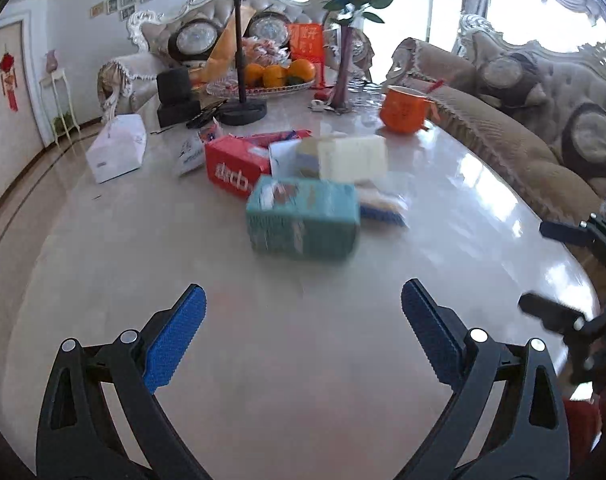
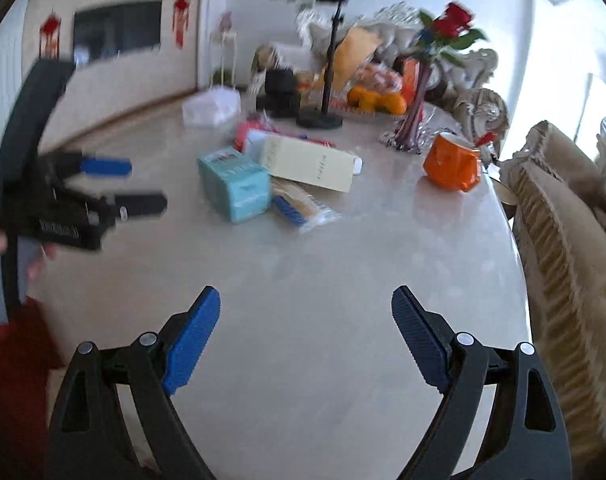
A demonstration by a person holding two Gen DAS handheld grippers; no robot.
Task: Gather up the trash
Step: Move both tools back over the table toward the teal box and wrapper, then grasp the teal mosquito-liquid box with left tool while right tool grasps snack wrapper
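A pile of trash lies mid-table: a teal box (image 1: 303, 222) (image 2: 235, 184), a red box (image 1: 235, 164) (image 2: 250, 128), a cream carton (image 1: 353, 156) (image 2: 309, 164) and a clear wrapper with blue print (image 1: 383, 208) (image 2: 301, 206). My left gripper (image 1: 303, 334) is open and empty, above the table short of the teal box; it also shows in the right wrist view (image 2: 139, 186). My right gripper (image 2: 306, 334) is open and empty above the near table; it shows at the right edge of the left wrist view (image 1: 559, 268).
An orange mug (image 1: 403, 110) (image 2: 453, 166), a purple vase with roses (image 1: 345, 68) (image 2: 417, 114), a fruit tray (image 1: 263, 88), a black stand (image 1: 243, 112) (image 2: 321, 120) and a white tissue box (image 1: 117, 152) (image 2: 211, 110) stand on the marble table (image 1: 263, 360). Sofas (image 2: 563, 260) flank it.
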